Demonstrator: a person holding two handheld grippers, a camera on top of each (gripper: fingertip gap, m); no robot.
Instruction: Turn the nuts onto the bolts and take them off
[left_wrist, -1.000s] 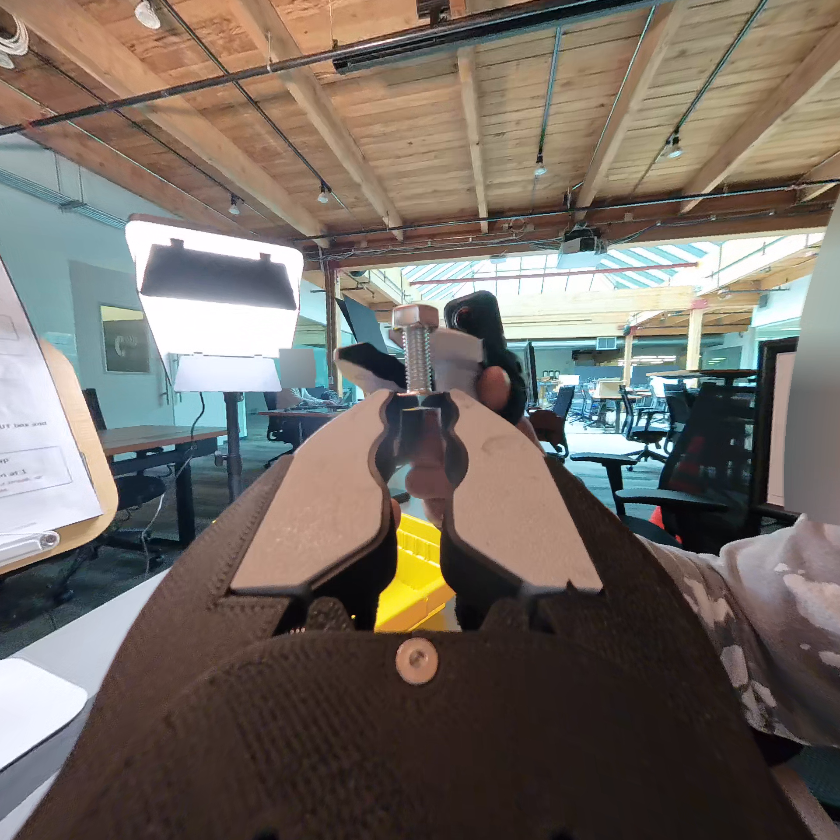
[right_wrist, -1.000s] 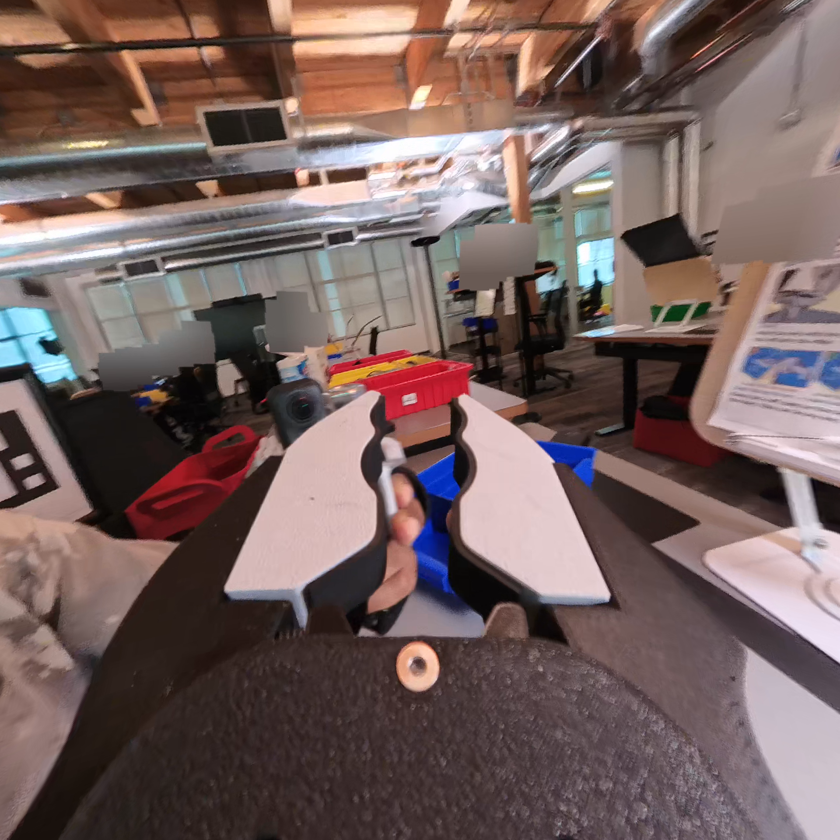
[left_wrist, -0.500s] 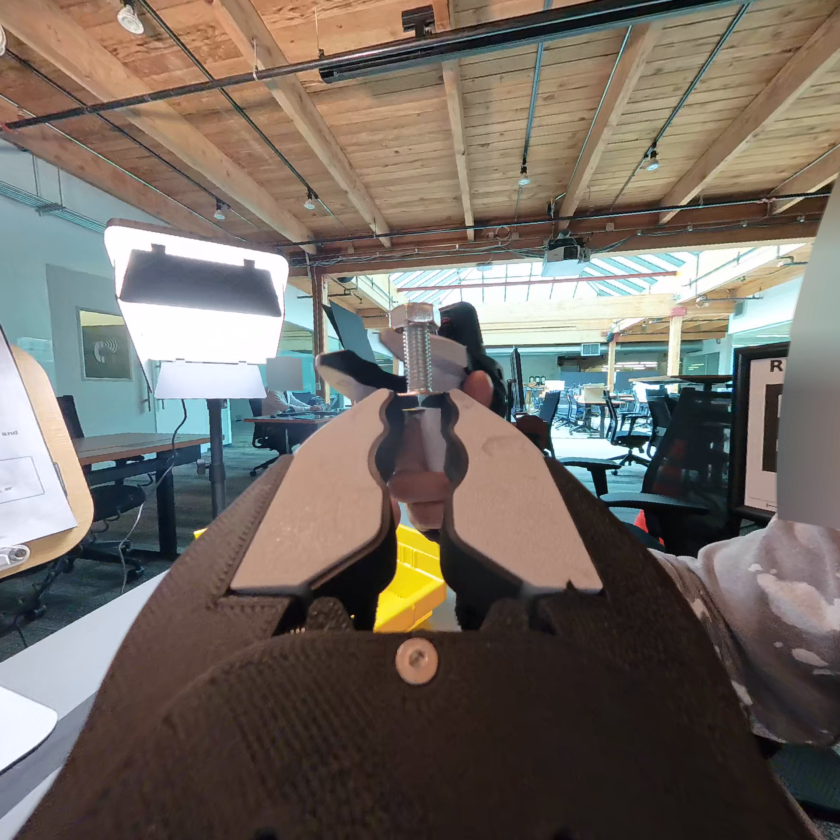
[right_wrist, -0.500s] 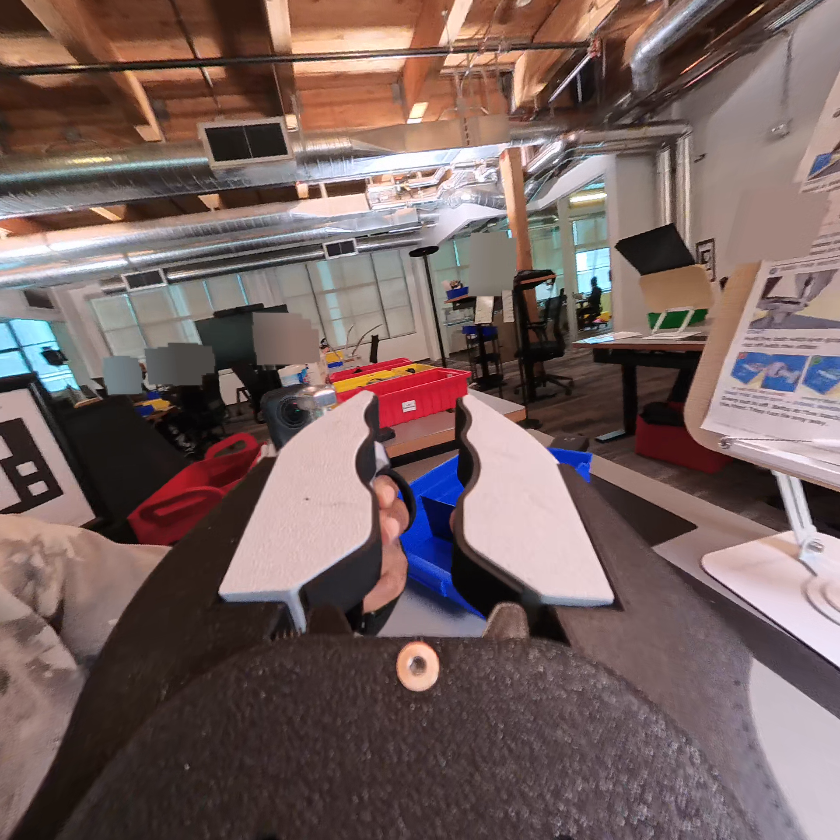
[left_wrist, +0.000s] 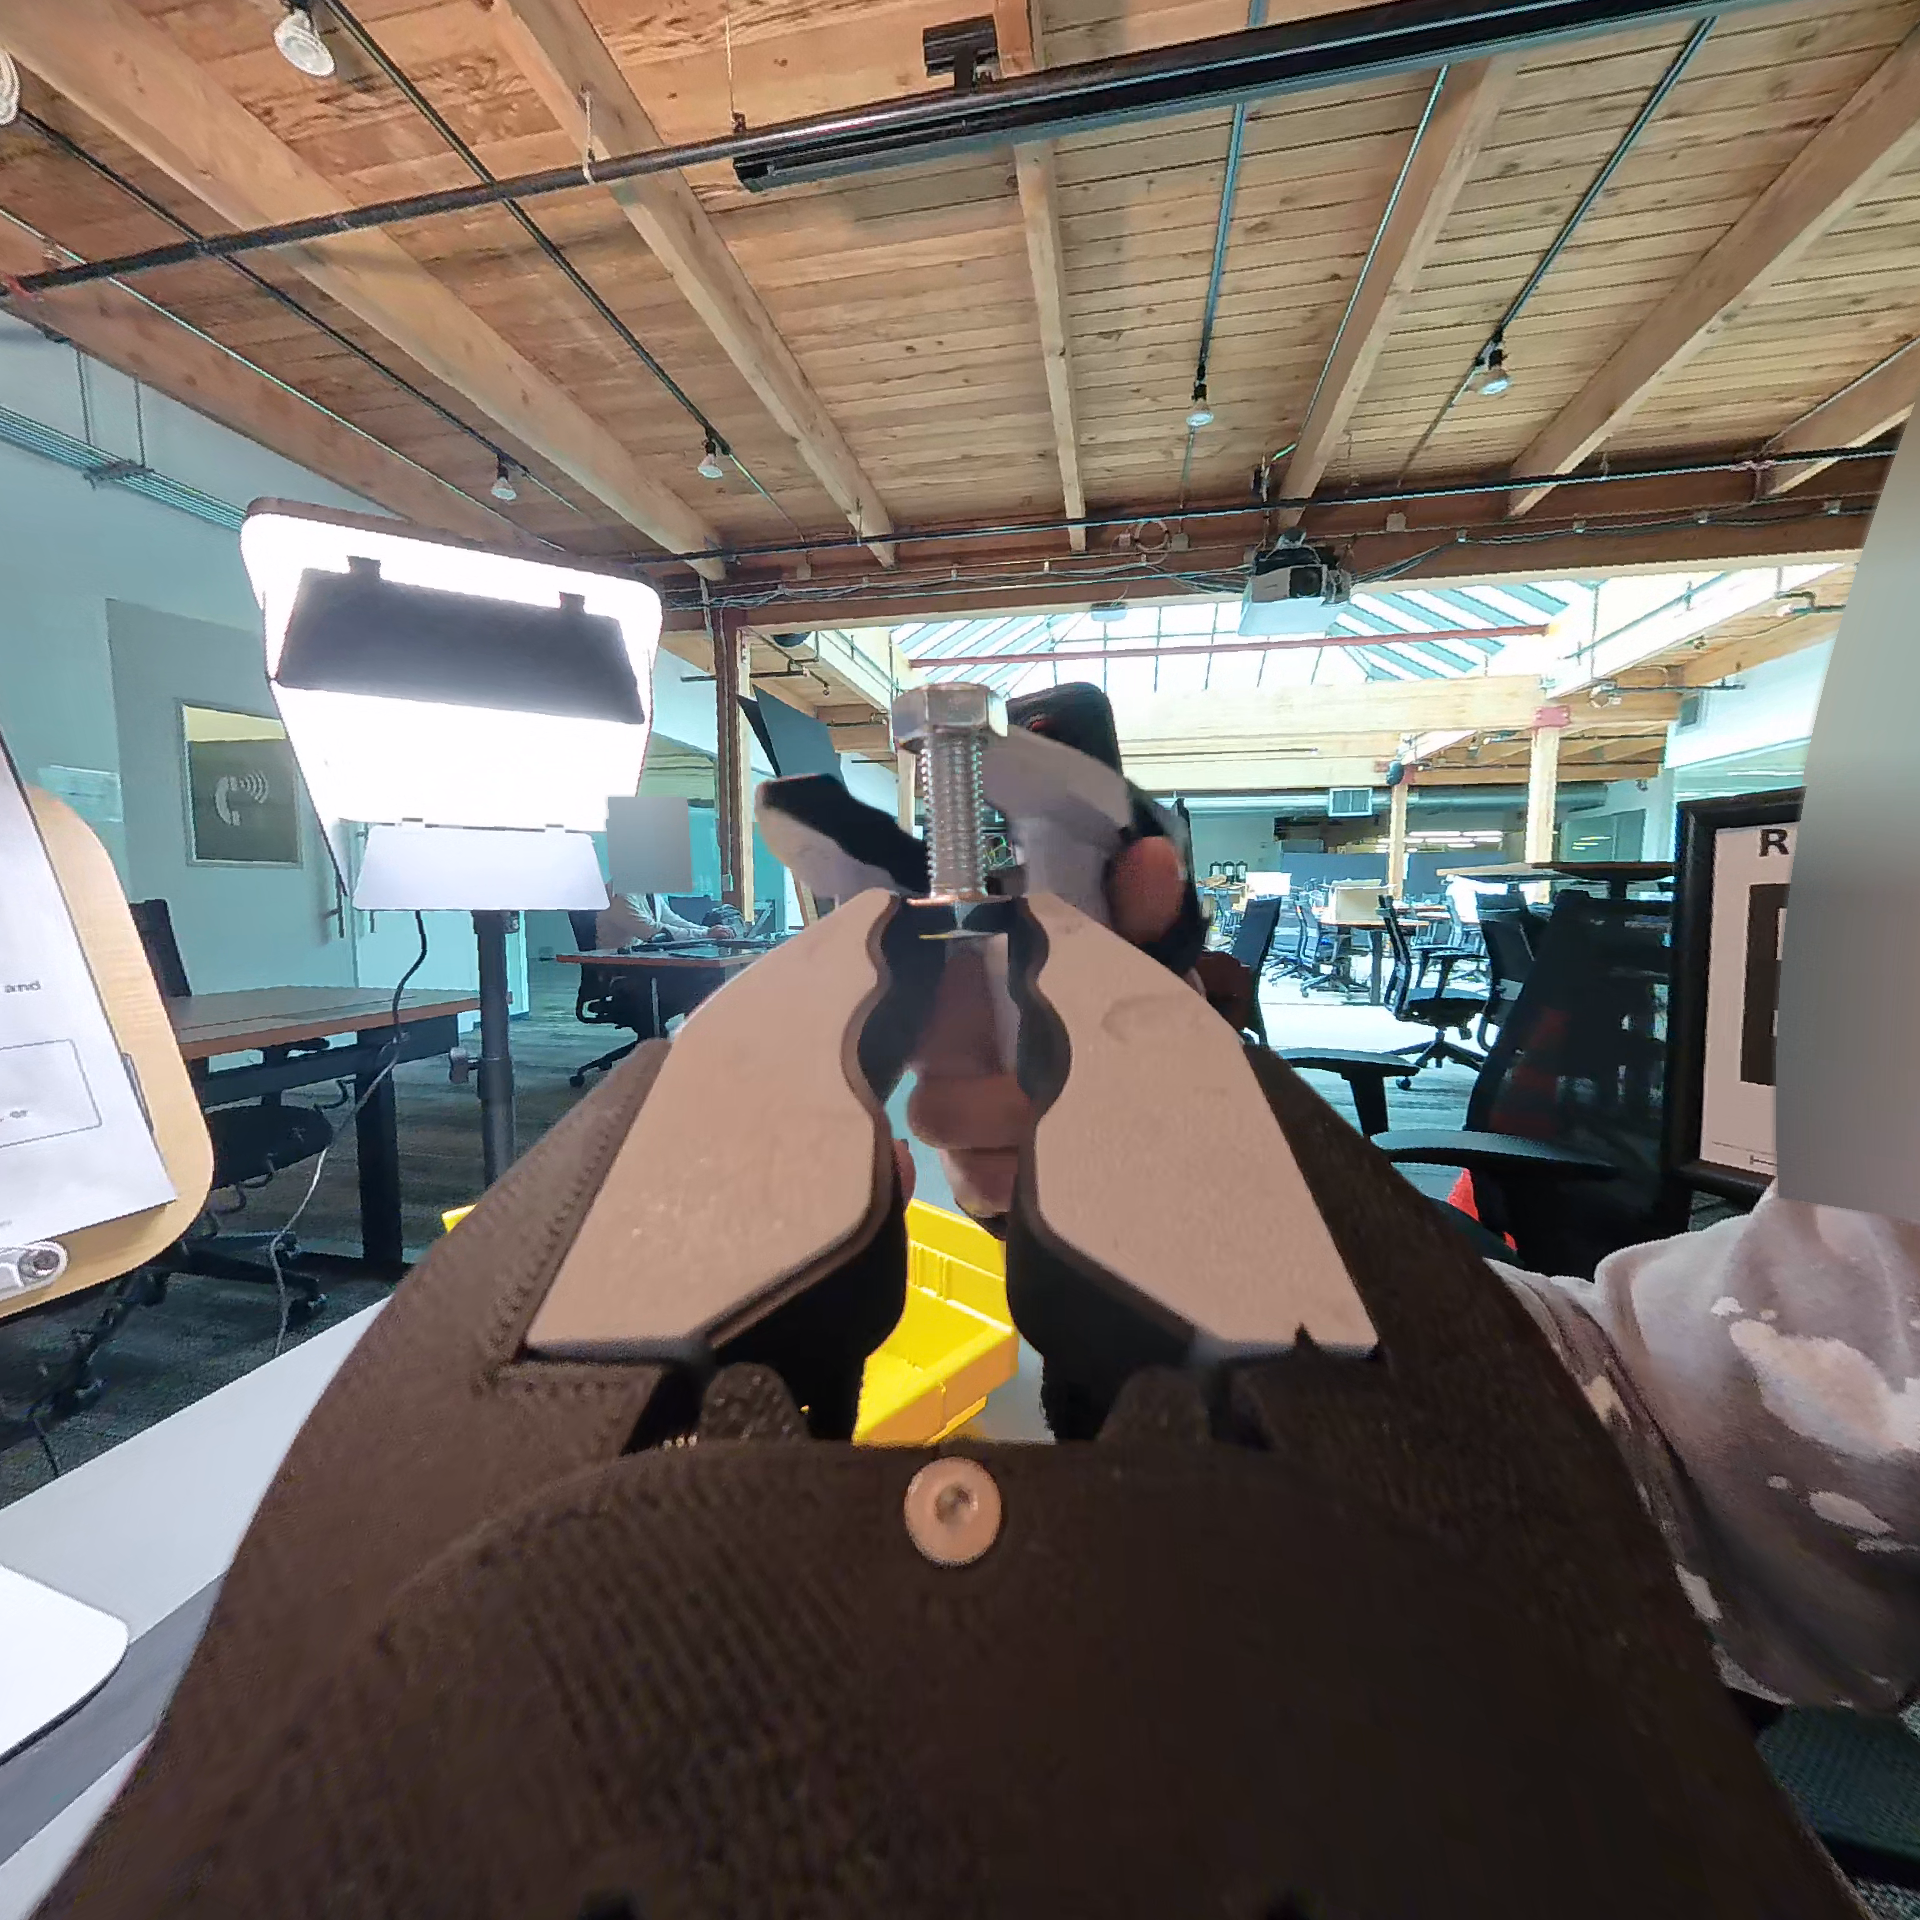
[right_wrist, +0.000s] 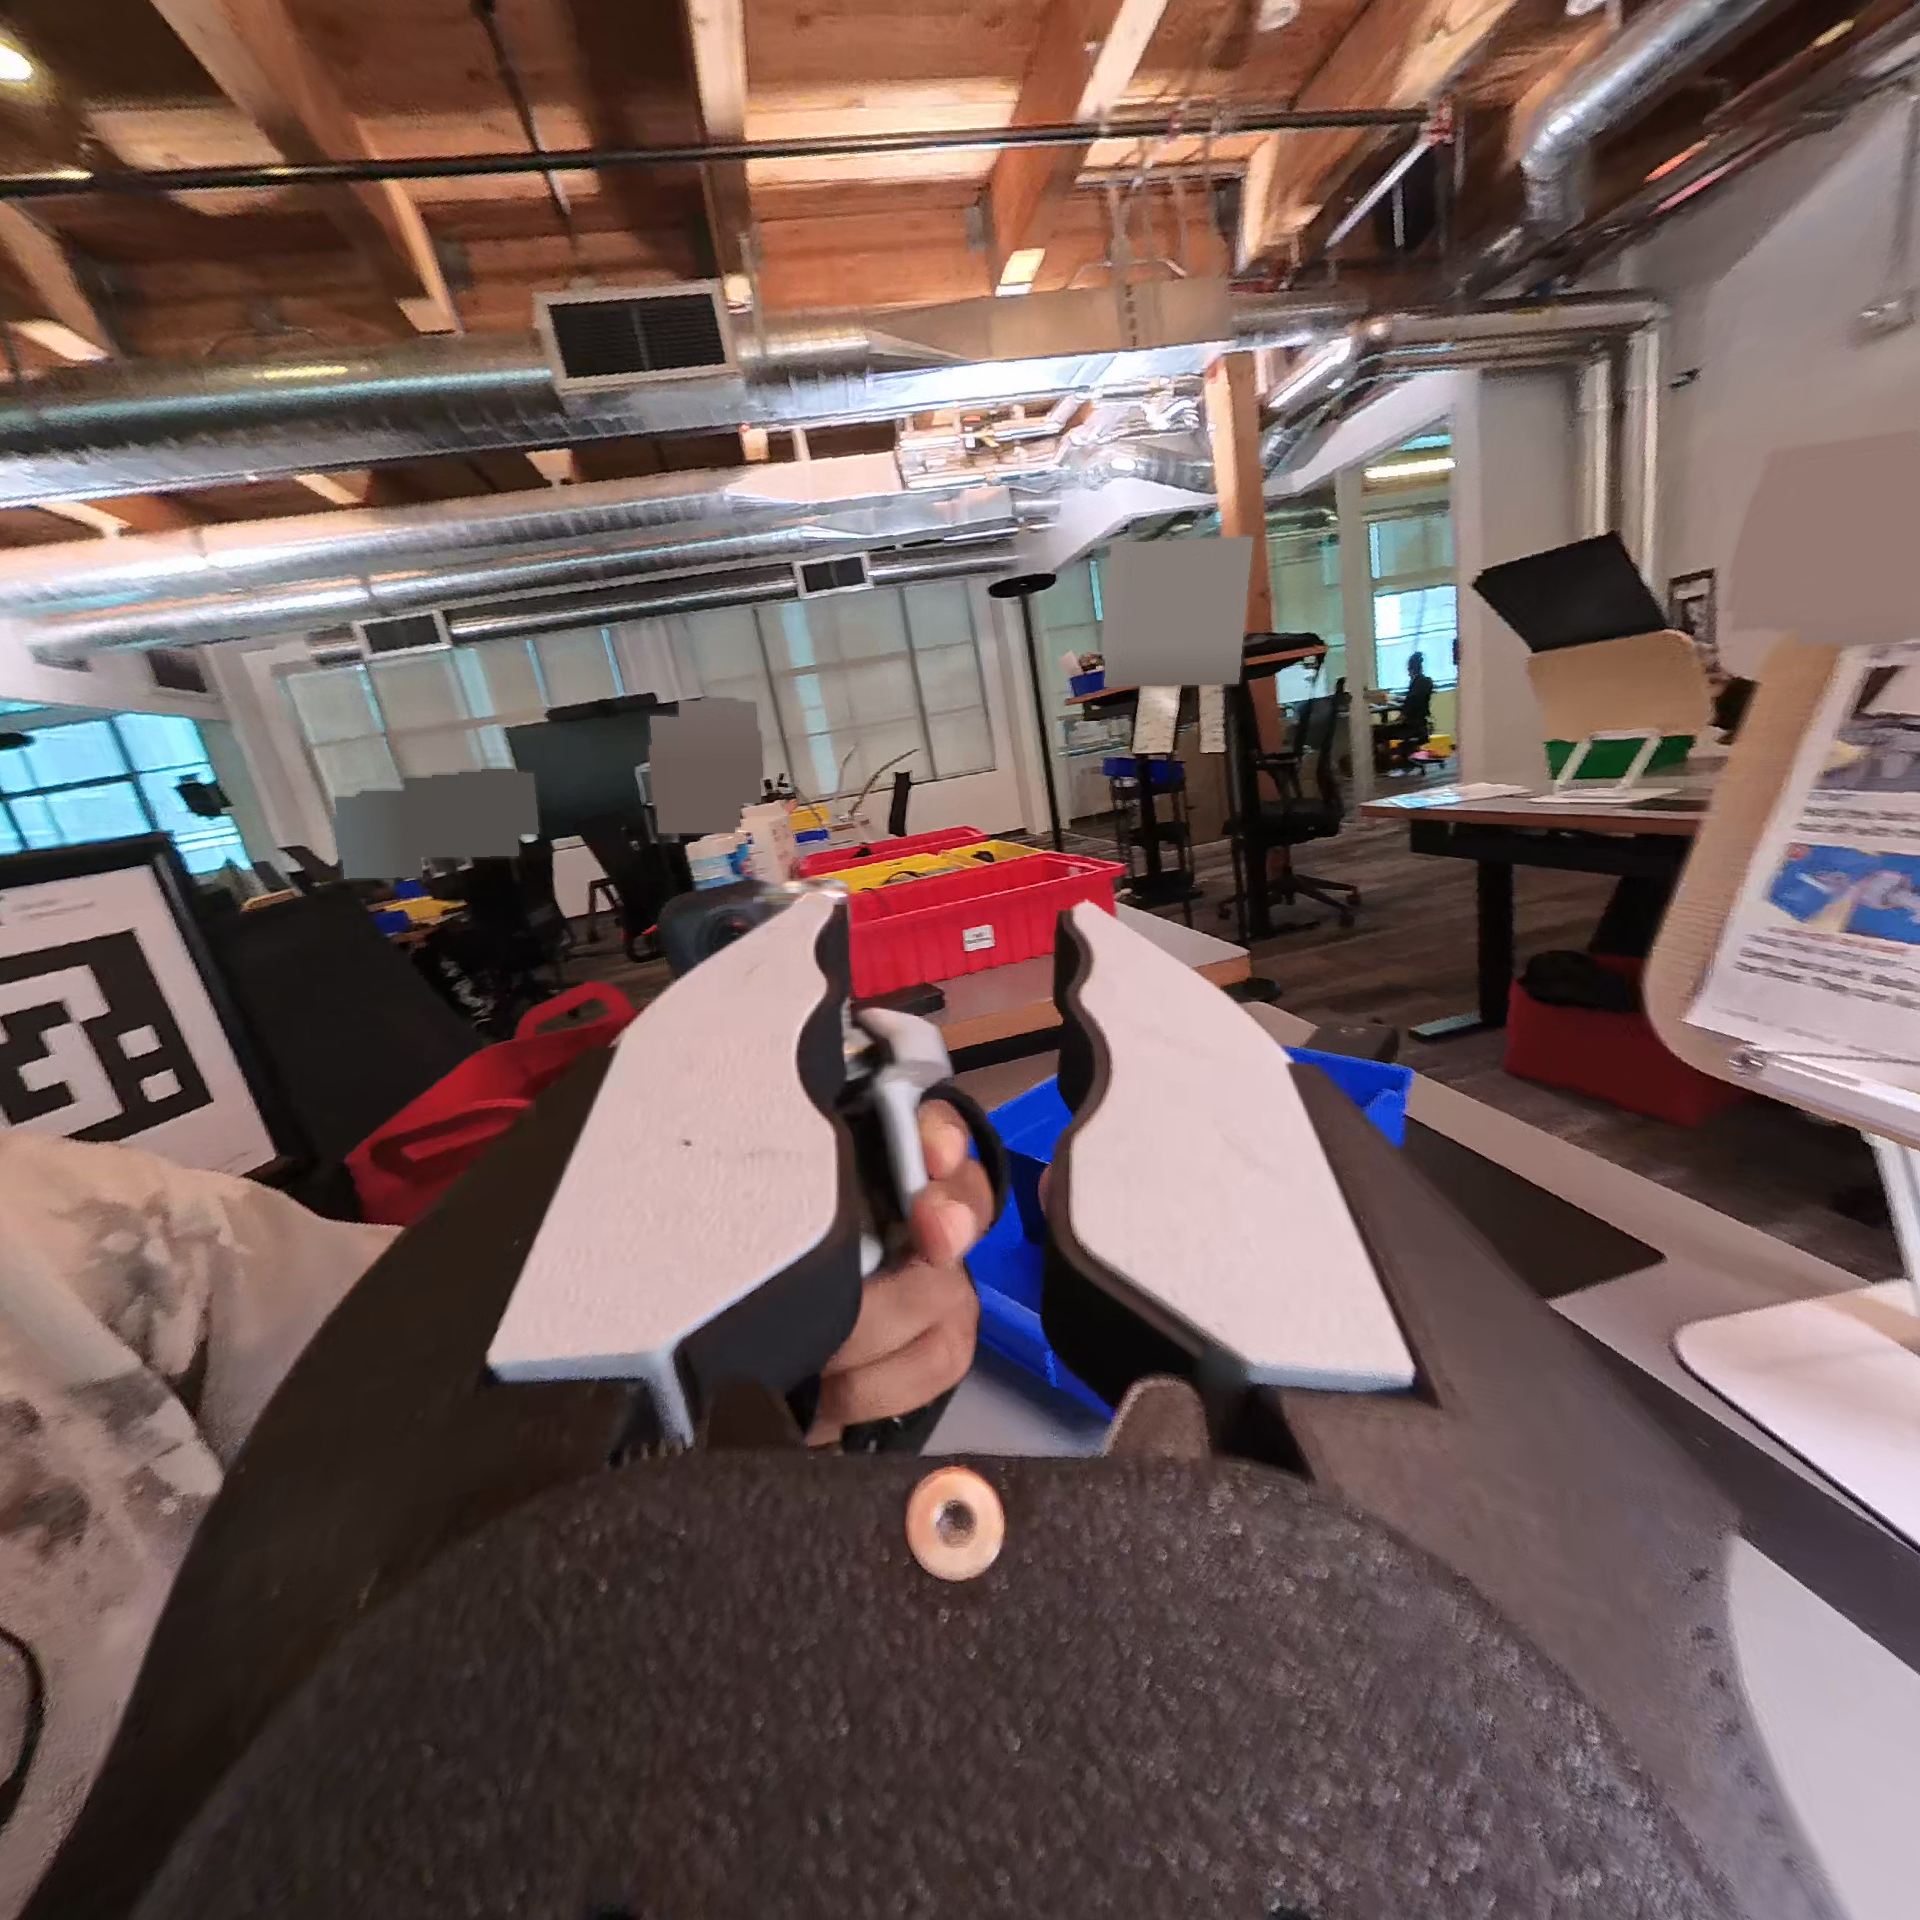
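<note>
Your left gripper (left_wrist: 956, 914) is closed down at its tips on the lower end of the bolt (left_wrist: 954, 805), which stands upright in the middle of the left wrist frame with its hex head on top and the bare thread showing below it. Whether a nut sits inside the tips cannot be made out; only a glint of metal shows there.

Just behind the bolt, the right gripper (left_wrist: 940, 831) shows with its two fingers spread to either side of the thread, not pinching it as far as you can see. In its own view the right gripper (right_wrist: 951, 925) is plainly open, with a wide gap between the grey fingers and nothing held there. Through that gap, at centre frame, you see your hand (right_wrist: 914, 1278) wrapped round the left gripper's handle.

A yellow bin (left_wrist: 951, 1340) lies low in the left wrist frame, below the fingers. A blue bin (right_wrist: 1023, 1216) sits beneath the right gripper, and a red bin (right_wrist: 966, 914) stands farther back, just above centre. A lit lamp panel (left_wrist: 447, 717) stands at the left of the left view.
</note>
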